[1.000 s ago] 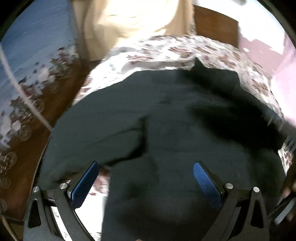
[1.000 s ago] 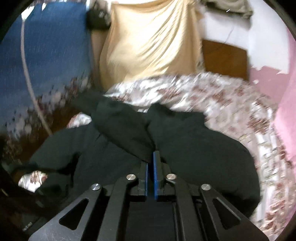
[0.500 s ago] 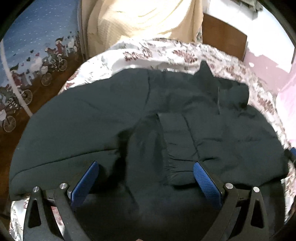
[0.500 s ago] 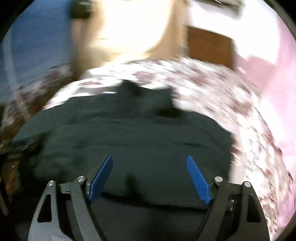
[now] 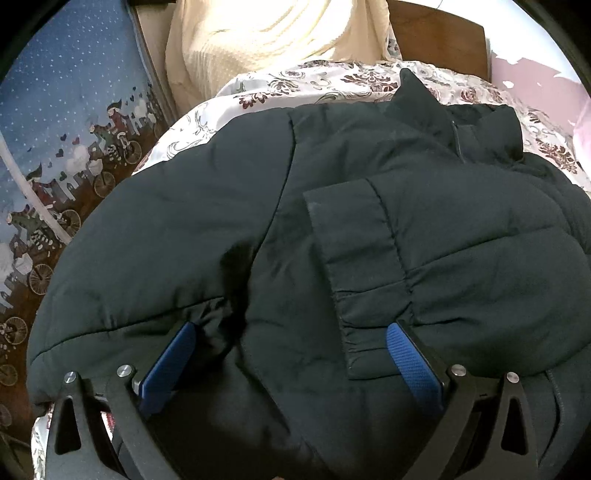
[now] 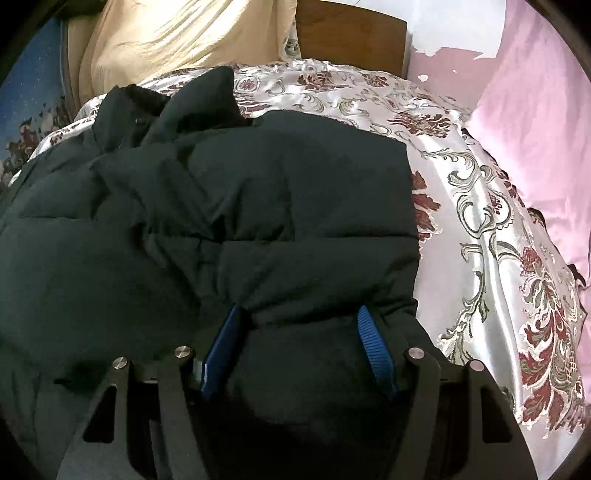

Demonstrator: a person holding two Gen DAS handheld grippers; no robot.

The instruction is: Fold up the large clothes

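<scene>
The near hem of the dark puffer jacket [image 5: 332, 229] runs out of frame below both cameras, and its far right sleeve end is hidden by folds. In the right wrist view, dark fabric bulges between the blue pads and covers their tips, so the right gripper [image 6: 299, 332] stands partly open with padding in between — whether it actually clamps the cloth I cannot tell. The left gripper [image 5: 291, 354] is spread wide, its pads resting on the jacket with nothing pinched. The jacket lies on a floral satin bedspread [image 6: 480, 206], sleeves folded in across the quilted front, a cuff [image 5: 354, 258] lying near the middle, collar [image 5: 454, 114] at the far end. A cream blanket [image 5: 280, 33] hangs beyond — a blue patterned curtain [image 5: 74, 129] at left.
</scene>
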